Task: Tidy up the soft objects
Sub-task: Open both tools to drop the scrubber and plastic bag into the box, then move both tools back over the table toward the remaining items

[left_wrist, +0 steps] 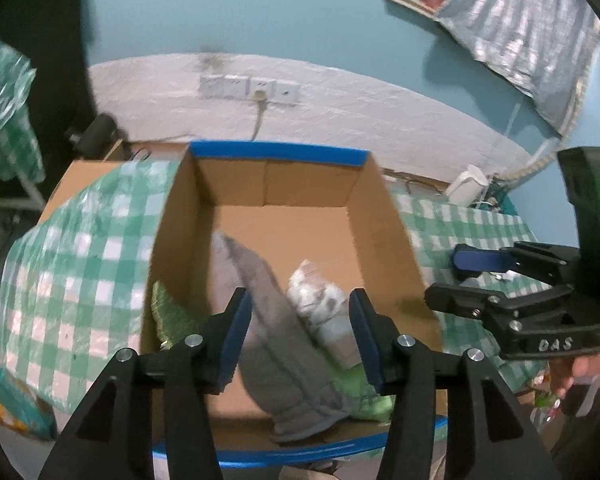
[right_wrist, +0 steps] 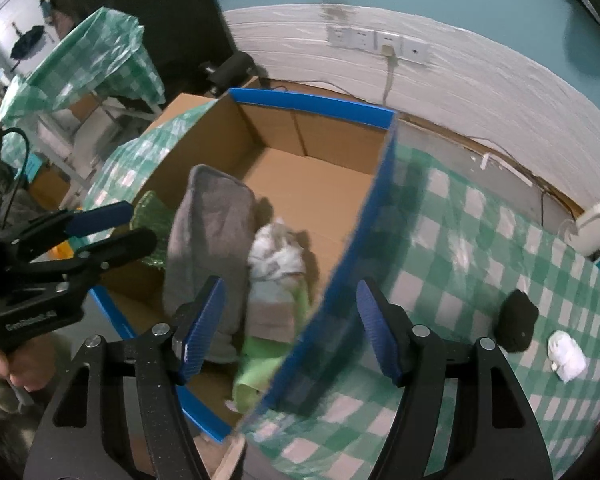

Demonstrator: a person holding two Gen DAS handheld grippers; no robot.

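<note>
With both grippers, left (left_wrist: 300,334) and right (right_wrist: 290,330), open and empty, the right should likely swing right to the black (right_wrist: 516,321) and white (right_wrist: 567,355) items lying on the desk (right_wrist: 460,240) outside the box (right_wrist: 312,104).

I am working in what looks like a plain room in a home. The wall is painted blue-green on top (left_wrist: 300,8) and has white rough brick below (right_wrist: 480,92). A row of white wall plugs (left_wrist: 250,89) sits on the brick, with one cord hanging down. The table wears a green and white checked plastic cloth (right_wrist: 480,240). A second table with the same cloth (right_wrist: 96,60) stands farther back. A white kettle (right_wrist: 598,226) sits near the wall. A grey shiny sheet (left_wrist: 532,28) hangs up high
</note>
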